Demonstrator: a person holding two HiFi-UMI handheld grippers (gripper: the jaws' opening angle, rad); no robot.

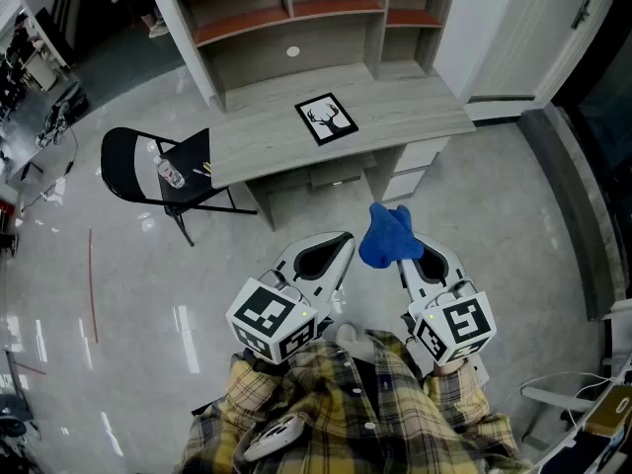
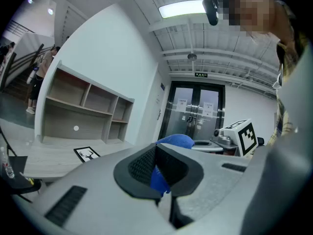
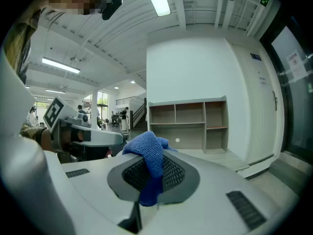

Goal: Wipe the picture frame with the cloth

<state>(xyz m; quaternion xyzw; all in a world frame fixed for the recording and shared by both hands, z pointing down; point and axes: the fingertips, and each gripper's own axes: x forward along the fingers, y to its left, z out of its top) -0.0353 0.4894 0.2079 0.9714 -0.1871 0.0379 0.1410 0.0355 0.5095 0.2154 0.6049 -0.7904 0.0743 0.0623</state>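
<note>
The picture frame [image 1: 326,118], black with a white deer print, lies flat on the grey desk [image 1: 259,138] well ahead of me; it also shows small in the left gripper view [image 2: 87,153]. My right gripper [image 1: 413,255] [image 3: 154,168] is shut on a blue cloth [image 1: 387,233] [image 3: 148,151], which bunches up above its jaws. Beside it, my left gripper [image 1: 326,253] [image 2: 161,158] is shut with nothing in it; the blue cloth [image 2: 175,140] shows behind its jaws. Both grippers hang over the floor, short of the desk.
An open shelf unit [image 1: 286,18] rises at the desk's back. A black folding chair [image 1: 138,161] with a bottle [image 1: 171,174] stands at the desk's left end. Drawers [image 1: 410,166] sit under the desk's right side. Glass doors [image 2: 195,114] lie to the right.
</note>
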